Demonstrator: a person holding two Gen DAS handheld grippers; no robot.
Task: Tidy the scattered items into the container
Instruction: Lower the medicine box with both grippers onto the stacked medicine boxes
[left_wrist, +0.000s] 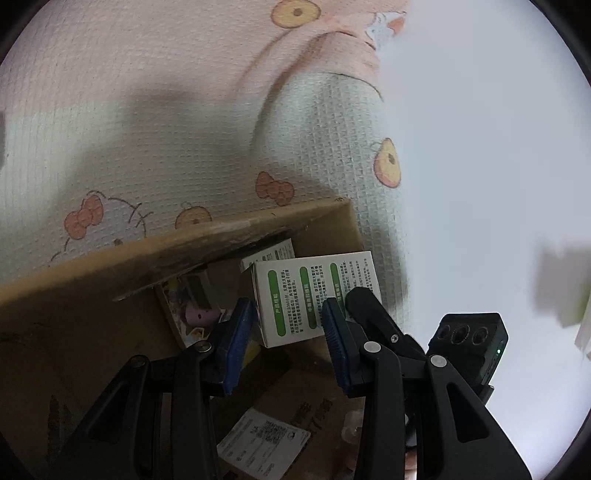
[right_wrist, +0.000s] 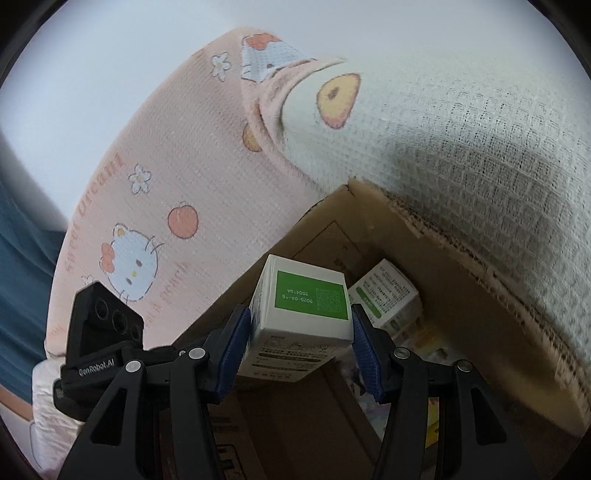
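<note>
A brown cardboard box (left_wrist: 110, 295) stands open on a patterned cloth; it also shows in the right wrist view (right_wrist: 461, 295). In the right wrist view my right gripper (right_wrist: 299, 347) is shut on a white carton with a green label (right_wrist: 312, 301), held over the box. The right gripper also shows in the left wrist view (left_wrist: 373, 317), gripping that white and green carton (left_wrist: 314, 295). My left gripper (left_wrist: 288, 347) is open above the box. Inside lie another white and green carton (right_wrist: 388, 295) and a colourful cartoon pack (left_wrist: 192, 314).
A pink and pale green waffle cloth with cartoon cats and apples (left_wrist: 147, 129) covers the surface around the box, also in the right wrist view (right_wrist: 177, 177). A shipping label (left_wrist: 262, 443) is stuck on the box's inner flap.
</note>
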